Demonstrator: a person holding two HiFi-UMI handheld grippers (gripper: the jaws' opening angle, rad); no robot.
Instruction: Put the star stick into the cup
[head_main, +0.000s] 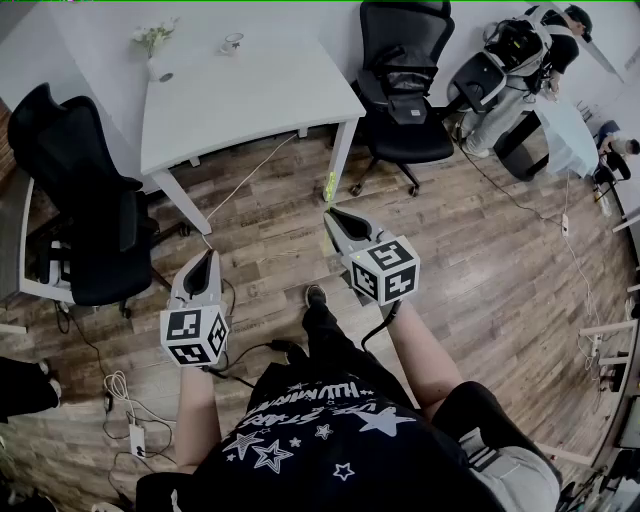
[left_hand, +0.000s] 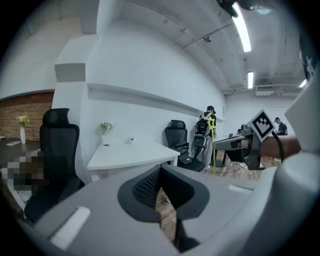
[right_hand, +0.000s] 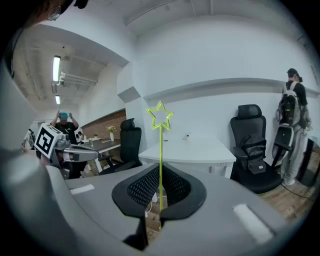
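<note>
The star stick (right_hand: 160, 150) is a thin yellow-green rod with an outlined star on top. It stands upright between the jaws of my right gripper (right_hand: 160, 166), which is shut on it. In the head view the right gripper (head_main: 332, 213) is held above the wooden floor, with the stick (head_main: 329, 186) jutting toward the white table (head_main: 250, 100). A small clear cup (head_main: 232, 42) stands at the table's far edge, well away from both grippers, and shows as the cup (right_hand: 187, 135) in the right gripper view. My left gripper (head_main: 207, 258) hangs lower left, shut and empty.
A black office chair (head_main: 90, 220) stands left of the table and another chair (head_main: 405, 80) to its right. A white vase with flowers (head_main: 158, 62) sits near the cup. Cables and a power strip (head_main: 135, 438) lie on the floor. A person (head_main: 520, 55) stands far right.
</note>
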